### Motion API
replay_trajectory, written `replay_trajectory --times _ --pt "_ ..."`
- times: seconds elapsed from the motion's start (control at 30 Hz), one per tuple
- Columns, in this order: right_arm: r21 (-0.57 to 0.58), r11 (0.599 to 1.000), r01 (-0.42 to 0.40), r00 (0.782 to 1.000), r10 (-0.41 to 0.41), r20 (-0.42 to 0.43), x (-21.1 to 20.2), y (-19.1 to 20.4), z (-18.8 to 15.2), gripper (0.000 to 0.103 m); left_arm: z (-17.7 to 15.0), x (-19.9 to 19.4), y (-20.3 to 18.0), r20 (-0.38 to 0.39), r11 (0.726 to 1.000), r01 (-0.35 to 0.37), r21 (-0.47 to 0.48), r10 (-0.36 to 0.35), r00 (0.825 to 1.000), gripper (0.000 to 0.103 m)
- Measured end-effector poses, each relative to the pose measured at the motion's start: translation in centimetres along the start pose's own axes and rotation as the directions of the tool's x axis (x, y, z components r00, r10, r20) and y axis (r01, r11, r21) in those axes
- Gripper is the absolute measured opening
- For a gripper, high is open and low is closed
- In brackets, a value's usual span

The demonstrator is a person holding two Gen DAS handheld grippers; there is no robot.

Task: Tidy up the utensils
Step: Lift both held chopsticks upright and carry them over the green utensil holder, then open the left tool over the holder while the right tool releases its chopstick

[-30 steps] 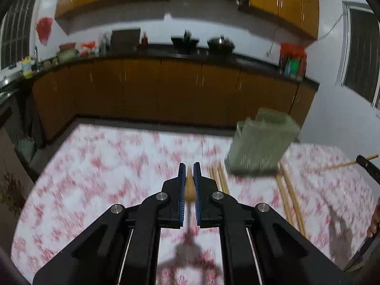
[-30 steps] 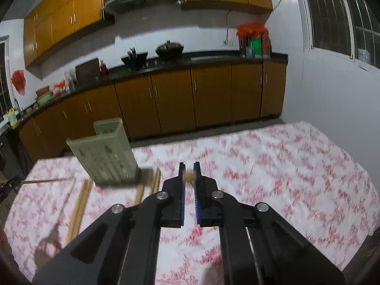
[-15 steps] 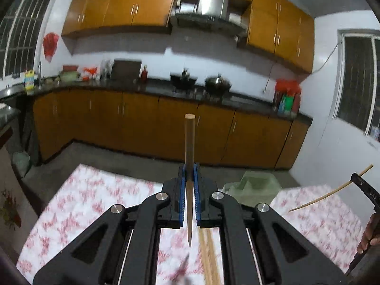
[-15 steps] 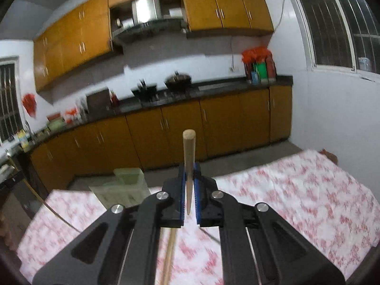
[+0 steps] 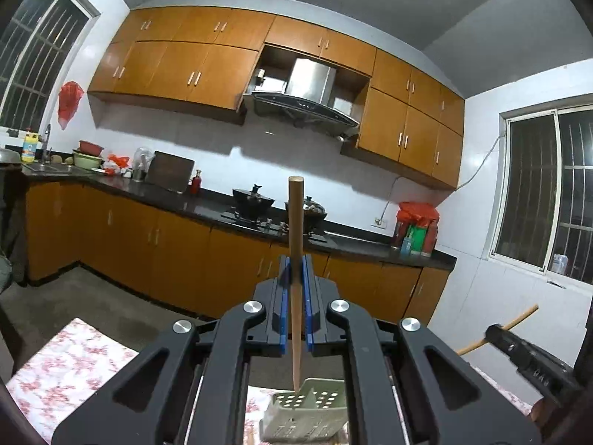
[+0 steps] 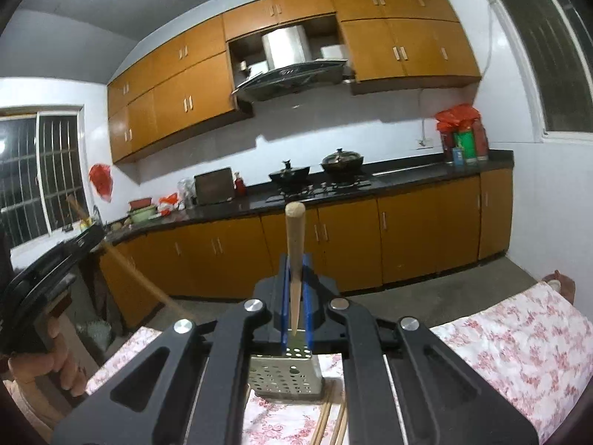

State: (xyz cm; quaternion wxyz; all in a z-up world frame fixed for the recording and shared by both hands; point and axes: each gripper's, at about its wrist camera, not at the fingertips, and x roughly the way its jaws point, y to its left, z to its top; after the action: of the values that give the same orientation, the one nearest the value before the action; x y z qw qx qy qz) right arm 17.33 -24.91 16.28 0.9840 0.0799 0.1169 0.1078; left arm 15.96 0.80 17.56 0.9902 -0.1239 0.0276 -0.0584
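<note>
A pale green plastic holder [image 5: 307,413] with round holes in its walls stands on the table [image 5: 63,363], low in the left wrist view just beyond the left hand-held gripper [image 5: 295,289]; whether anything lies inside it cannot be told. The same perforated box [image 6: 285,374] sits below the right hand-held gripper [image 6: 295,289] in the right wrist view, upright on the table [image 6: 519,337], with a few loose wooden chopsticks [image 6: 333,422] lying flat on the cloth just in front of it, on its near side. Each hand-held gripper is clamped on one round wooden chopstick held upright, thick end up: the left one's stick [image 5: 296,259] tapers down to a tip right over the holder's open rim, and the right one's stick [image 6: 294,256] ends just above the holder's top. The blue finger pads [image 5: 283,319] press flat against the wood. The table wears a white cloth with a pink floral print; its far edge shows on both sides, with bare grey floor [image 6: 426,296] between it and the orange cabinets [image 5: 166,244]. At the right edge of the left view the other hand-held gripper's stick slants upward.
</note>
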Motion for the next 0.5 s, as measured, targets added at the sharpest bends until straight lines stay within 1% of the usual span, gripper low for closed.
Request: replay_trajectory --times 0.17,0.3,0.4,0.47,0.5 --pt "0.008 1.0 0.008 0.997 -0.007 -0.081 3.5 0.0 -0.8 0.008 -3.0 3.4 -0.7 -0.068 1.0 0.004 0.02 -0.002 0.998 0.007" --pt "0.007 1.0 0.016 0.992 -0.015 -0.124 5.2 0.0 -2.0 0.008 -5.4 5.6 -0.4 -0.145 1.0 0.004 0.008 -0.003 0.989 0.007" --pt "0.006 1.0 0.016 0.988 -0.014 -0.154 6.0 0.1 -2.8 0.009 -6.4 6.6 -0.2 -0.192 1.0 0.006 0.002 -0.005 0.981 0.007" --pt "0.008 1.0 0.013 0.989 -0.012 -0.15 5.9 0.2 -2.9 0.013 -6.7 6.7 0.1 -0.206 1.0 0.002 0.001 -0.002 0.978 0.008" --pt "0.009 1.0 0.014 0.99 -0.013 -0.143 5.7 0.1 -2.9 0.019 -6.7 6.6 0.2 -0.208 1.0 0.004 0.0 -0.004 0.978 0.011"
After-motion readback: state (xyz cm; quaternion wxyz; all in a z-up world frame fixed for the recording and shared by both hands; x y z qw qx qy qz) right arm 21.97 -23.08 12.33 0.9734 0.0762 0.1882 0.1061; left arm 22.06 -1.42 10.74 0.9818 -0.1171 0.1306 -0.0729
